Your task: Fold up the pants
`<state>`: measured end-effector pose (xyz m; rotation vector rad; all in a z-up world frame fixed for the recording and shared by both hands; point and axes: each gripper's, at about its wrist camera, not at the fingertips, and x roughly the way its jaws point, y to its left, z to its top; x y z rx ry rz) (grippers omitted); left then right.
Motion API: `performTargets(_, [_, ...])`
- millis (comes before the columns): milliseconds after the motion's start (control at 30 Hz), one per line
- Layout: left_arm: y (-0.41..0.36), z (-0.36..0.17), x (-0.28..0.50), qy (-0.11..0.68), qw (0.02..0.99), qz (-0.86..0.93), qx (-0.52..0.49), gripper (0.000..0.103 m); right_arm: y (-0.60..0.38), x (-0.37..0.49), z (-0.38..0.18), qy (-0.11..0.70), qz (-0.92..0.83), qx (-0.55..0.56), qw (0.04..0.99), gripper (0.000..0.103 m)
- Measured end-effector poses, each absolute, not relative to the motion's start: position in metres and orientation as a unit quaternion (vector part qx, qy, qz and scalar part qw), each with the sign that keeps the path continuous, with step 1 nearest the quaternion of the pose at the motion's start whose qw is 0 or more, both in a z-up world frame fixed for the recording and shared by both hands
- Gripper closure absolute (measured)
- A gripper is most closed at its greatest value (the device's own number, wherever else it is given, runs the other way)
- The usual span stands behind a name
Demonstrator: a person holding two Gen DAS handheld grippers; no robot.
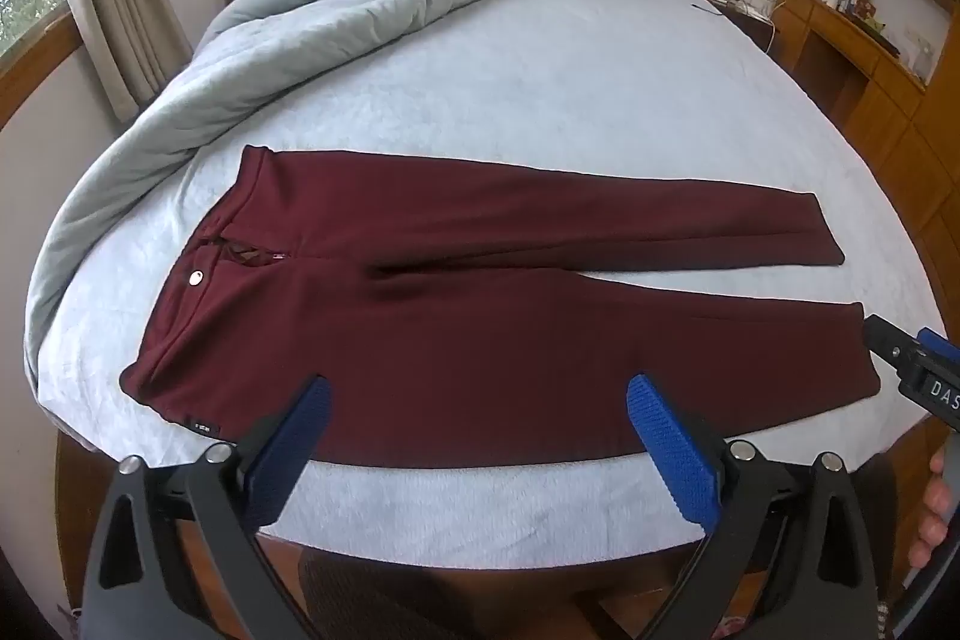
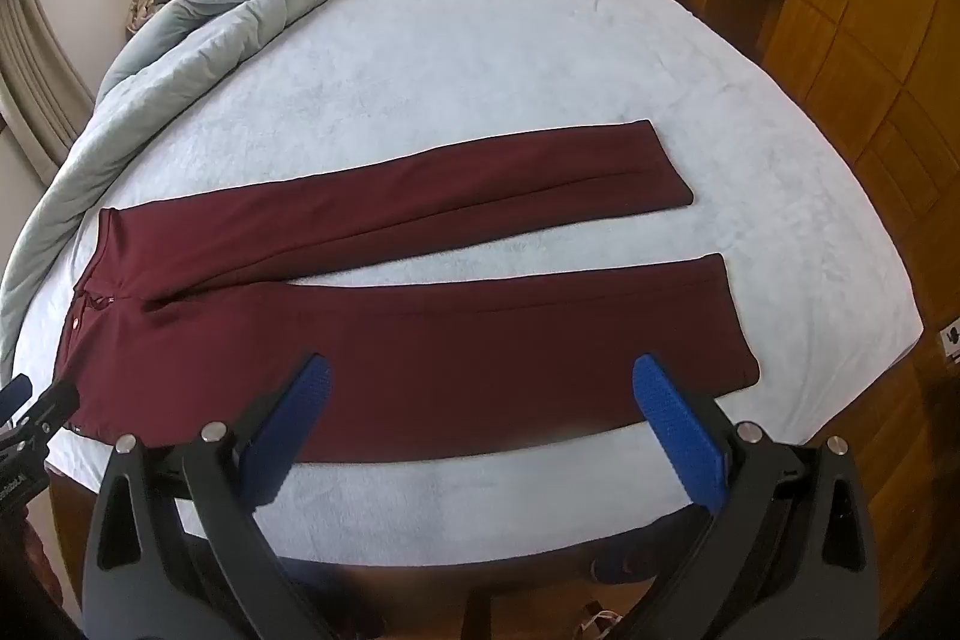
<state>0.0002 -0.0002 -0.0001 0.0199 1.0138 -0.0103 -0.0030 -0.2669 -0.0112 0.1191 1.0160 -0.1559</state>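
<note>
Behind both open claws — pants (image 1: 480, 316), near edge partly hidden.

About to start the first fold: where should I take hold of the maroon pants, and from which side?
Probably the near leg of the maroon pants, along its outer edge by the bed's front edge. The pants lie flat, legs apart, that edge closest below the open right hand-held gripper. Come in low from the front; left hand-held gripper nearer the waistband.
</note>
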Motion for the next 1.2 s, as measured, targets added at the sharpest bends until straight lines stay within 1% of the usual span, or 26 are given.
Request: performTargets(1200, [-0.0041,0.0003,-0.0003,0.484,0.875,-0.005,0.013,0.004,-0.2685,-0.0007,-0.0119,0.484,-0.075,0.056,0.870,0.003])
